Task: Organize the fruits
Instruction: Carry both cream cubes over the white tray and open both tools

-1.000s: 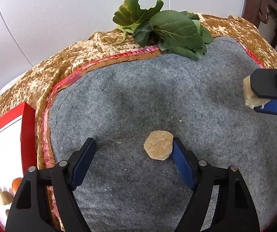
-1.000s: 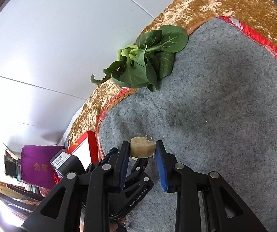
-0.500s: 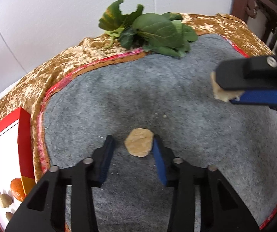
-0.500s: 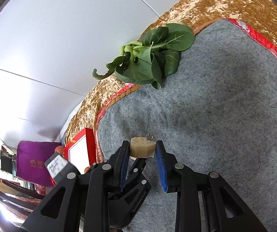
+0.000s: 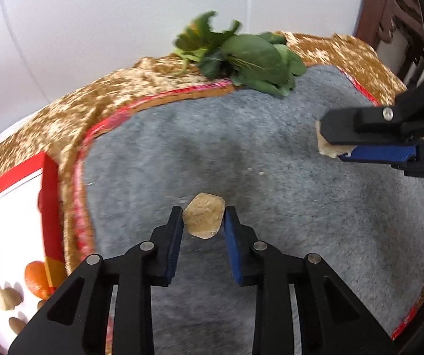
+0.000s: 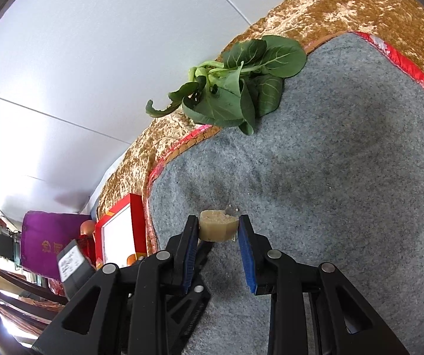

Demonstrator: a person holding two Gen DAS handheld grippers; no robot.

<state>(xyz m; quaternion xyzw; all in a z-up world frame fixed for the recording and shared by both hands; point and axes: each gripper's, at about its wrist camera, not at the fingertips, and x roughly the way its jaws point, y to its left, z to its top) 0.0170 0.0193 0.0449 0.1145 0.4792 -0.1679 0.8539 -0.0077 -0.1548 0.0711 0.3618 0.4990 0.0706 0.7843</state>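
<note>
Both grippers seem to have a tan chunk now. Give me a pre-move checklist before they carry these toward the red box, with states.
1. Left gripper has just closed; pads press on the tan piece: ok.
2. Right gripper clamped on its tan chunk: ok.
3. Left piece lifted clear of grey felt mat: cannot tell.
4. Red box in view, white floor with free space: ok.
5. Leafy greens lie off the path: ok.

A felt mat point(image 5: 271, 153) lies on a cloth point(image 5: 64, 112) over the tabletop, with leafy greens point(image 5: 247, 56) at its far edge, a box point(image 5: 8, 224) off its left side holding an orange point(image 5: 34, 278), and two food chunks point(image 5: 203, 219) point(image 6: 218, 229) raised above it.
</note>
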